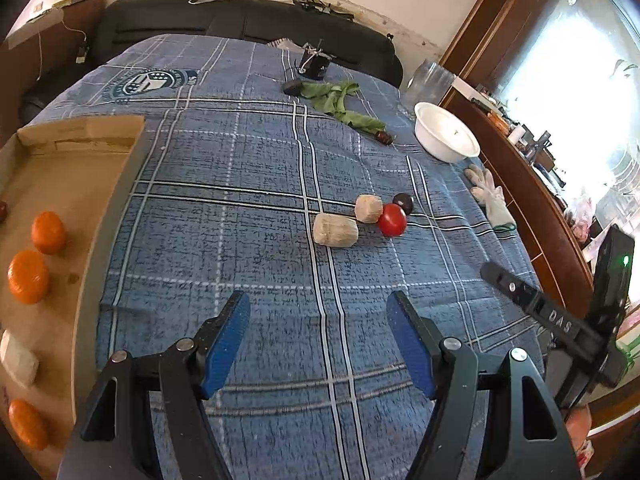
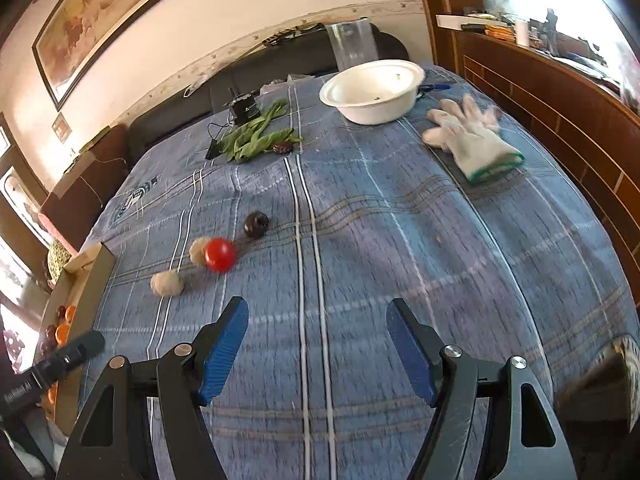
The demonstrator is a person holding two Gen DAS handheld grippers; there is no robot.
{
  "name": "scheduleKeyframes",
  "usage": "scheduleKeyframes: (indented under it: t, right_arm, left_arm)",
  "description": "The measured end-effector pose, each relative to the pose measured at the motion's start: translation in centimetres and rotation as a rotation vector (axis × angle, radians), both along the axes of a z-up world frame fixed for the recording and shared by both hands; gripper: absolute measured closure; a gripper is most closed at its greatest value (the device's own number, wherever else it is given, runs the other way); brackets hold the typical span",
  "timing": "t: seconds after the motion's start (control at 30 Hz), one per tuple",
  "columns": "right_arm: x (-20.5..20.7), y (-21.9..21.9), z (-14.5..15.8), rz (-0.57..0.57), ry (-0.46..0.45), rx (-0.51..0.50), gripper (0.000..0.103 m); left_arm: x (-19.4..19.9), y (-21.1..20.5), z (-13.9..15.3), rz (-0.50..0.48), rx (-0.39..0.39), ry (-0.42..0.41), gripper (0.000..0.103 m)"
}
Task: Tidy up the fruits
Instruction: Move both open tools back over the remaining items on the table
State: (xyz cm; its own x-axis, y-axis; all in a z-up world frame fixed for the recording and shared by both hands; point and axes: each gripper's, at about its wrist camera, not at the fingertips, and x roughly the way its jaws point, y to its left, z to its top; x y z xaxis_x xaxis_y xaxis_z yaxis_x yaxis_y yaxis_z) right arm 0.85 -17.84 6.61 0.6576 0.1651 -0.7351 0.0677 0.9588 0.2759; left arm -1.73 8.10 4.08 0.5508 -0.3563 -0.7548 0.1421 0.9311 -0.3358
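Note:
On the blue checked cloth lie a red tomato (image 1: 392,219) (image 2: 219,255), a dark plum (image 1: 403,202) (image 2: 256,223) and two pale beige chunks (image 1: 335,231) (image 2: 167,283), close together. A cardboard box (image 1: 80,136) at the left holds three oranges (image 1: 28,276) and a white piece (image 1: 18,358). My left gripper (image 1: 318,316) hangs open above bare cloth, nearer to me than the fruit. My right gripper (image 2: 317,322) is open too, with nothing between its blue pads; the fruit lies ahead to its left.
A white bowl (image 2: 372,92) (image 1: 446,132), a clear jar (image 2: 352,46), green leaves (image 2: 256,134) with a dark red fruit (image 2: 282,147), and a white glove (image 2: 472,140) lie farther off. A wooden rail (image 2: 560,120) borders the right side. The other gripper's black body (image 1: 560,320) shows at right.

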Motion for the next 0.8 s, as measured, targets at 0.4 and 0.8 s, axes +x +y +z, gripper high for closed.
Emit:
scheduleKeyframes:
  t: [0.4,0.8]
  right_arm:
    - [7.4,7.4,-2.0,0.172,0.004,-0.092,0.045]
    - [8.9,7.1,-2.9,0.248,0.02,0.041,0.071]
  left_arm:
    - [2.4,-0.9,0.3,-0.028,0.092,-0.052,0.054]
    - [5.9,-3.1,-1.8,-0.056,0.062,0.012,0.055]
